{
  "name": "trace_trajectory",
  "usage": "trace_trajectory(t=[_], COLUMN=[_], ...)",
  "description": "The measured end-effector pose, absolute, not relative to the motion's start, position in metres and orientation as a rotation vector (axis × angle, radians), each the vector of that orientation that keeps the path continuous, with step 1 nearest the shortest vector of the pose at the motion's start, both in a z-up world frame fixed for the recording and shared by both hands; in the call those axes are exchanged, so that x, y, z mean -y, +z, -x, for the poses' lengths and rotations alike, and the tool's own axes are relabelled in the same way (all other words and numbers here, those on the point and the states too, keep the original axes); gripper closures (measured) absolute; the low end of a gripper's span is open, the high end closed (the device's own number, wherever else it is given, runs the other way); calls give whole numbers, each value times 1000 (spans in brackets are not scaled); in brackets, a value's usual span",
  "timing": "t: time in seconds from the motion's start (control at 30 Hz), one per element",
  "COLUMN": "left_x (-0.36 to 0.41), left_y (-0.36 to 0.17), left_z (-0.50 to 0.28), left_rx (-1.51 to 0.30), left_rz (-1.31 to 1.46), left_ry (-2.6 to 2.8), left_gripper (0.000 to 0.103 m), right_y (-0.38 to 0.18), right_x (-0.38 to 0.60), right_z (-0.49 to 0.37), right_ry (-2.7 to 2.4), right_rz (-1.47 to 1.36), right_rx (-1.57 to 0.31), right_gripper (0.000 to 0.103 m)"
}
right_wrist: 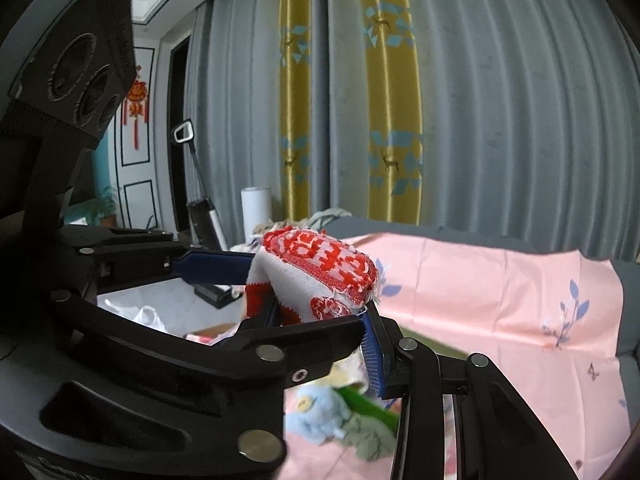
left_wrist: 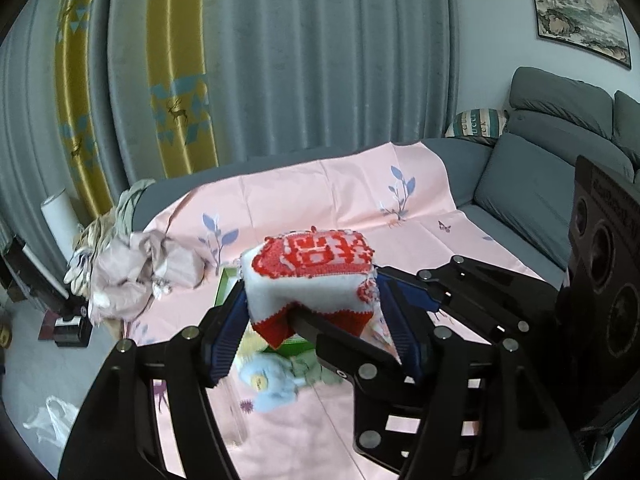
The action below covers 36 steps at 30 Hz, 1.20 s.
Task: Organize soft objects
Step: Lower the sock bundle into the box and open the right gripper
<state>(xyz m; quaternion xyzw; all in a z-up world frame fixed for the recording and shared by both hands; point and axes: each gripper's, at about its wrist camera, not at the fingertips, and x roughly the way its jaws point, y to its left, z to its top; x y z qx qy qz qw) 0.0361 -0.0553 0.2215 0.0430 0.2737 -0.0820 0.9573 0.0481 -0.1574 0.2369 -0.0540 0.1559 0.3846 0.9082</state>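
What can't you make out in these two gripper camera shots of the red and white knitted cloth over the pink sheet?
- Green box: left wrist view, mostly hidden behind the knitted cloth and the grippers; contents unseen.
- Blue plush toy: right wrist view, blurred and half covered by the right gripper.
- Pile of clothes: left wrist view, too crumpled to tell items apart.
- The cloth's underside: hidden in both views.
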Motion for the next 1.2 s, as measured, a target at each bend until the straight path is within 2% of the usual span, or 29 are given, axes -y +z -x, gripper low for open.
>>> trace_trajectory(t=[0.2,0.6,1.2], left_x=[48,36,24], left_y=[198,105,23], left_z=[-92,-193,-257], left_rx=[-604,-797,-970], left_rz=[-55,41,122], left_ry=[-197,-257,-280], left_gripper=[39,39,39], right_y=[220,130,41], right_x=[148,136,120], right_z=[-100,-196,-257], right_ry=[767,726,695], right_rz=[109,125,124], right_rx=[-371,-591,-812], right_gripper=[63,63,63])
